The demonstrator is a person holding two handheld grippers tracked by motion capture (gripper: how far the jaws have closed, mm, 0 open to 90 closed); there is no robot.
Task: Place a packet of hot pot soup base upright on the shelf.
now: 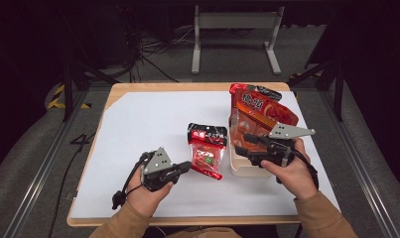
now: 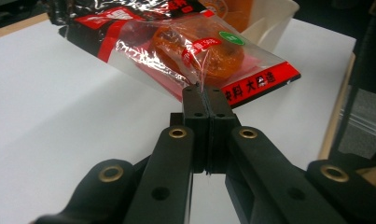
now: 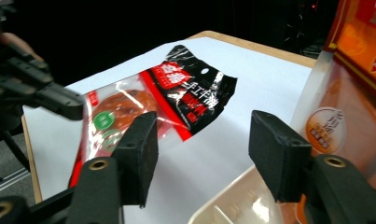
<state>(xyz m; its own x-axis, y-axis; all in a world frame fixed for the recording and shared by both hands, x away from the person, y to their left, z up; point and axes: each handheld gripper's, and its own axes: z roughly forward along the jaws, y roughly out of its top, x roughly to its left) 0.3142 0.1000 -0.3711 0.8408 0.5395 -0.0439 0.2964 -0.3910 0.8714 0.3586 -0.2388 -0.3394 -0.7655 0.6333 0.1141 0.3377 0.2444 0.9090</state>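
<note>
High view: left gripper [image 1: 183,166], fingers pinched together on the snack packet [image 1: 206,150] lying mid-frame on the worktop [image 1: 138,124]; right gripper [image 1: 242,144], fingers parted and empty, beside the tray [image 1: 244,168].

Glossy crinkled plastic snack packet [image 2: 195,51], matt white table sheet [image 1: 148,129], wooden table edge [image 1: 138,88]

A white sheet [image 1: 138,129] covers the wooden table [image 1: 118,91]. At centre lies a small red-and-black packet [image 1: 206,148]; the left gripper [image 1: 185,166] sits just lower left of it. Right of centre, the right gripper [image 1: 242,144] hovers at a cream tray [image 1: 244,168] holding a large red pouch [image 1: 259,114].
</note>
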